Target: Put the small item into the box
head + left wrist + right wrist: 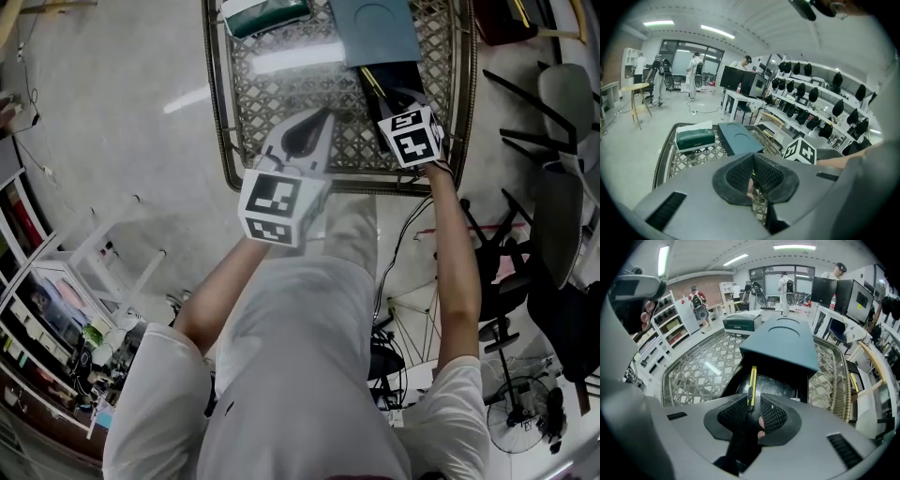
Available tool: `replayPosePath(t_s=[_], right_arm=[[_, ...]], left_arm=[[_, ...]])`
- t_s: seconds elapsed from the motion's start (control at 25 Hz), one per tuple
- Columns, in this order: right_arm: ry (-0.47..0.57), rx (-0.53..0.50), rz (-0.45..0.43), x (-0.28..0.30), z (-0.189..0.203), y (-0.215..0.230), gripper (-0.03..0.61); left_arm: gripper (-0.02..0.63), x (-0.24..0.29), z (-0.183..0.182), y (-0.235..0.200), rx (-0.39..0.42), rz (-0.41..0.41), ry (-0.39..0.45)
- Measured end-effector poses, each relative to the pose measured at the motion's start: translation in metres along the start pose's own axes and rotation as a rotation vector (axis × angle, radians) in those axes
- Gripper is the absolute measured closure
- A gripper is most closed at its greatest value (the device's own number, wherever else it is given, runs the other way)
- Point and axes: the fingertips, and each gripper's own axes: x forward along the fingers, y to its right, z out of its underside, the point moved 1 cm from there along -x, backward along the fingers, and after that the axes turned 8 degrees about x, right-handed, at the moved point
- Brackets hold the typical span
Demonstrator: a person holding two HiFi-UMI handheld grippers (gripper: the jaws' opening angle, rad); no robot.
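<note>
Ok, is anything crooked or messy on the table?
Only the teal lid: it sits slid back over the far end of the black box, leaving the near part open, where the right tongs hold a small yellow item. Nothing looks spilled or broken.

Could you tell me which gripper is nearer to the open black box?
Right. The right gripper is at the near edge of the black box, holding a yellow utility knife over its opening; the left gripper hovers over the lattice table to the box's left.

Bright ceiling strip lights, floor glare, fisheye-warped edges, sharp focus
</note>
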Motion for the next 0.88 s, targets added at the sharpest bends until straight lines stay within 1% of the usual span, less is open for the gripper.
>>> replayPosePath(t_s=[0.12,0.24,0.4,0.64,0.88], right_arm=[[0.028,0.045,0.000,-0.015,-0.002,-0.004,0.512],[0.084,0.062,0.026,-0.037,-0.012,-0.009,0.536],[0.179,0.087,0.057,-0.072,-0.030,-0.021,0.560],[0.329,0.106,0.113,-0.136,-0.063,-0.046,0.565],[0.489,0.142,0.153,-0.213,-0.089,-0.081,0.565]], left_arm=[[0.607,-0.006,-0.003,0.002,0.001,0.005,0.004],[0.607,-0.016,-0.013,0.002,0.007,0.012,0.023],[0.607,-0.031,-0.025,0.002,0.014,0.011,0.045],[0.607,-0.064,-0.036,0.002,0.012,0.019,0.076],[0.610,-0.111,-0.065,0.006,0.040,0.031,0.155]])
